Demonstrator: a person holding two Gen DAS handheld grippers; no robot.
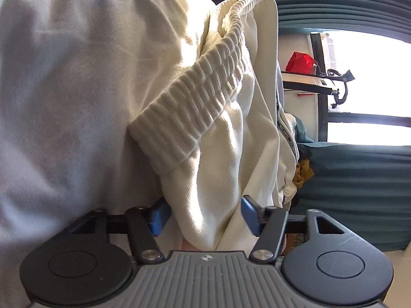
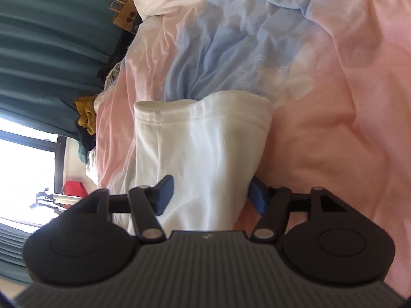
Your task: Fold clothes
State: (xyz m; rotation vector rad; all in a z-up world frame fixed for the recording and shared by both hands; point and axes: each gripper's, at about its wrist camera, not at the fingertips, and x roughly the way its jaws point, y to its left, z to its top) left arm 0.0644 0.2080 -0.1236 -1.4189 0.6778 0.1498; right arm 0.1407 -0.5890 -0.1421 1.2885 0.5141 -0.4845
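A cream-white pair of shorts (image 1: pixel 226 138) with a ribbed elastic waistband (image 1: pixel 195 105) hangs in front of the left wrist camera. My left gripper (image 1: pixel 205 217) has its blue fingers (image 1: pixel 159 217) on either side of a bunched fold of the cloth and is shut on it. In the right wrist view the hemmed leg end of the same white shorts (image 2: pixel 200 141) runs between my right gripper's (image 2: pixel 212 195) blue fingers (image 2: pixel 164 192), which are shut on the cloth. The garment lies over the bed.
A pink and pale blue duvet (image 2: pixel 334 128) covers the bed. A pile of other clothes, one mustard yellow (image 2: pixel 86 118), lies at the bed's edge. Teal curtains (image 2: pixel 46 38), a bright window (image 1: pixel 372 77), a red bag (image 1: pixel 300 61) and a paper bag (image 2: pixel 124 15) stand beyond.
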